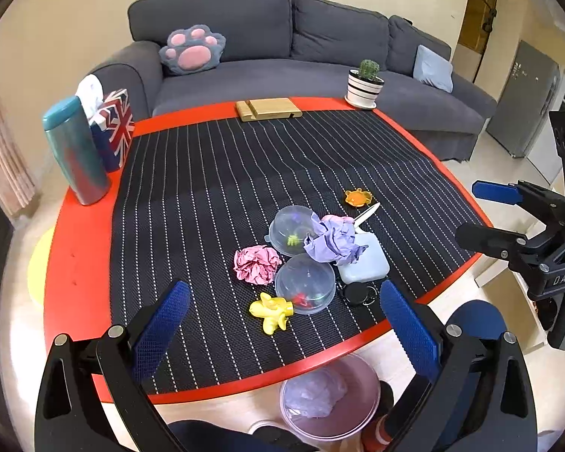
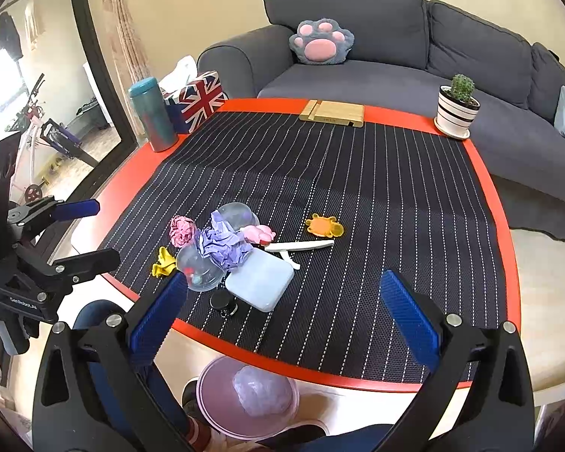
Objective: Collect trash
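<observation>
Both grippers spread wide, empty: left gripper [image 1: 282,324], right gripper [image 2: 282,316]. Crumpled pink paper ball [image 1: 257,264] at your 12 o'clock, beside clear plastic dome [image 1: 305,282]. Descend straight, avoid dome, squeeze gently. Pink-lined waste bin [image 1: 369,410] waits at 6 o'clock, below table edge.

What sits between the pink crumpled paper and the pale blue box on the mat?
In the left wrist view, a clear dome lid lies between the pink crumpled paper and the pale blue box, with the purple crumpled paper just behind.
</observation>
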